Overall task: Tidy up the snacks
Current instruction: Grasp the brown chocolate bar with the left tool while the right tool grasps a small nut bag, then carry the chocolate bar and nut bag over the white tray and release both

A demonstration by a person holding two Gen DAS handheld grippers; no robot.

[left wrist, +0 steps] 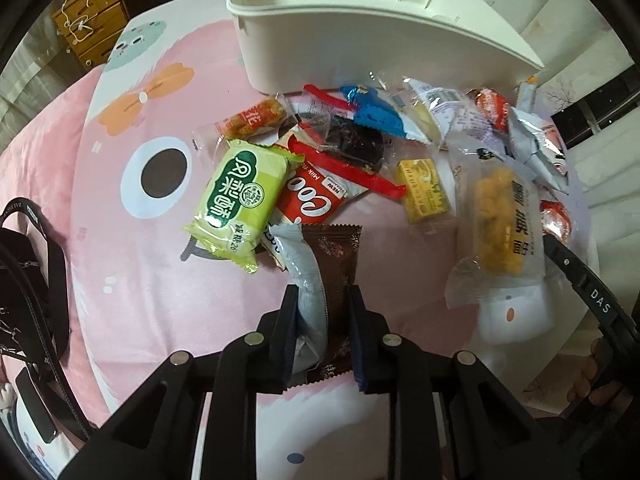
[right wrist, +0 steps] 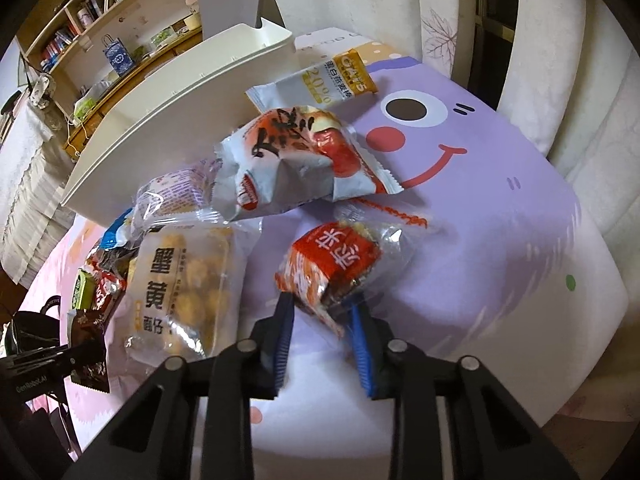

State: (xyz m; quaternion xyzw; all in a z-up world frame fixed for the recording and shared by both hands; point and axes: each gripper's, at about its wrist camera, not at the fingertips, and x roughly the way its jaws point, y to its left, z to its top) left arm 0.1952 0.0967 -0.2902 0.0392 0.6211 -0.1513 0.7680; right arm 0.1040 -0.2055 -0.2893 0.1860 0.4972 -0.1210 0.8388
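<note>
In the left wrist view my left gripper (left wrist: 322, 294) is shut on two packets at once, a brown snack packet (left wrist: 338, 256) and a white-grey packet (left wrist: 306, 276) pressed beside it. Ahead lies a heap of snacks: a green pastry pack (left wrist: 240, 204), a red wafer pack (left wrist: 312, 196), a yellow box (left wrist: 425, 190). The white bin (left wrist: 360, 40) stands behind the heap. In the right wrist view my right gripper (right wrist: 322, 306) is shut on the lower end of a red-labelled clear snack packet (right wrist: 334, 266). That packet tilts above the purple cloth.
A white and red pouch (right wrist: 296, 160), an oat bar (right wrist: 320, 82) and a clear bag of yellow puffs (right wrist: 184, 292) lie near the white bin (right wrist: 180, 108). A black handbag (left wrist: 28, 280) sits at the left. The cartoon blanket (right wrist: 500, 240) covers the surface; shelves stand behind.
</note>
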